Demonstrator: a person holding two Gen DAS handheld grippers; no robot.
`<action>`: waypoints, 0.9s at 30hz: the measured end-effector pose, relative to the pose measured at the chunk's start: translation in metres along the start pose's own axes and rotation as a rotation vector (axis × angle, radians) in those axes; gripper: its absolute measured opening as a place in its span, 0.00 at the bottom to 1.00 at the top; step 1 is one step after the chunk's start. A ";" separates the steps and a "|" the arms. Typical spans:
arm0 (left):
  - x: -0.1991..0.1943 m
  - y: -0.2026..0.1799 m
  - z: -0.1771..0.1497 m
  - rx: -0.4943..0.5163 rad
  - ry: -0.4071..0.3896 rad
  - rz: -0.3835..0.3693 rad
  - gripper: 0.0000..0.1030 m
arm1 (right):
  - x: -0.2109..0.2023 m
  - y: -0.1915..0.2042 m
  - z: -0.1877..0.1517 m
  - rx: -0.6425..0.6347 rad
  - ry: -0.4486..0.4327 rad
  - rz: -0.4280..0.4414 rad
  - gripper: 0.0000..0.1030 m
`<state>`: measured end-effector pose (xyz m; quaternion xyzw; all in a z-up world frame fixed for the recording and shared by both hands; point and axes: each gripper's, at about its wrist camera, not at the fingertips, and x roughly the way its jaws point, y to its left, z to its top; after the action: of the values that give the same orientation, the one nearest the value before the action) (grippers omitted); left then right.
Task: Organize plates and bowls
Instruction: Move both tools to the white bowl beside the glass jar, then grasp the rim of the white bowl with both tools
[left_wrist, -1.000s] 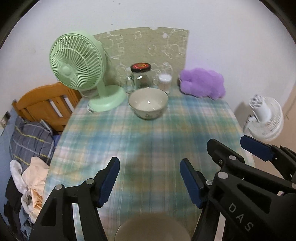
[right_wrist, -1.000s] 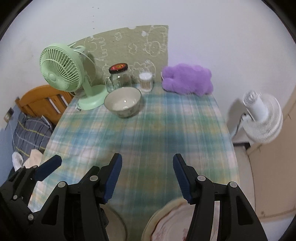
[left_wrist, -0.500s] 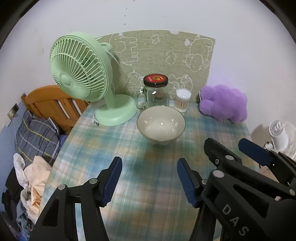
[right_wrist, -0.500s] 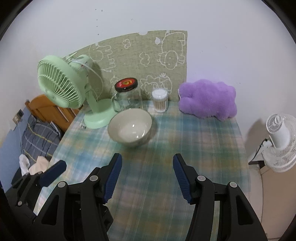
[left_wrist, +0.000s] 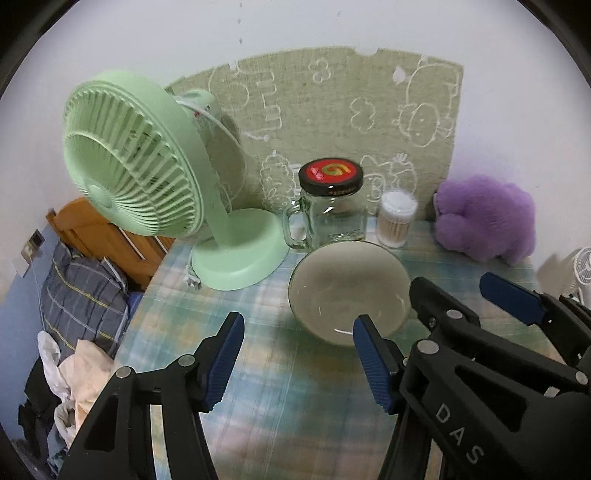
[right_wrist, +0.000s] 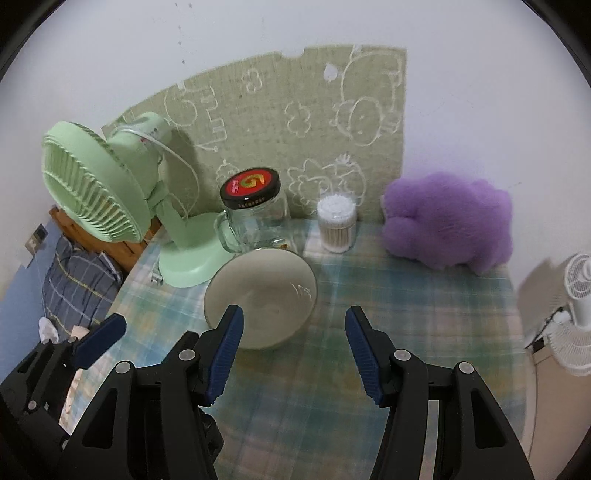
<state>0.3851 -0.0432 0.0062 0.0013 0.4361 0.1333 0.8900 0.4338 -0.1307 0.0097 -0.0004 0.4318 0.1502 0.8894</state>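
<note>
A cream bowl (left_wrist: 349, 286) stands upright on the plaid tablecloth (left_wrist: 266, 369), in front of a glass jar. It also shows in the right wrist view (right_wrist: 262, 295). My left gripper (left_wrist: 299, 360) is open and empty, just short of the bowl, with its right fingertip at the bowl's near rim. My right gripper (right_wrist: 293, 350) is open and empty, its left fingertip over the bowl's near edge. The right gripper also shows in the left wrist view (left_wrist: 461, 302) at the bowl's right side. No plate is in view.
A green desk fan (left_wrist: 147, 184) stands at the back left. A glass mug jar with a black and red lid (left_wrist: 328, 206), a cotton swab tub (left_wrist: 397, 219) and a purple plush (left_wrist: 484, 221) line the back. A white fan (right_wrist: 576, 295) stands off the table's right edge.
Both grippers have moved forward across the table toward the bowl, which now looks much larger and closer. The bowl and plate seen at the near edge a second ago have left view.
</note>
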 end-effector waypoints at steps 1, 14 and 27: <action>0.006 0.001 0.001 -0.007 0.004 -0.009 0.61 | 0.004 0.000 0.002 -0.003 -0.001 -0.004 0.59; 0.073 0.000 0.004 -0.023 0.056 0.024 0.48 | 0.070 -0.004 0.006 0.011 0.049 -0.029 0.51; 0.111 -0.003 -0.001 -0.047 0.096 0.004 0.19 | 0.107 -0.008 0.000 0.000 0.082 -0.041 0.22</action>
<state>0.4500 -0.0201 -0.0811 -0.0250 0.4752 0.1449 0.8675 0.4982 -0.1099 -0.0741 -0.0153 0.4677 0.1320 0.8738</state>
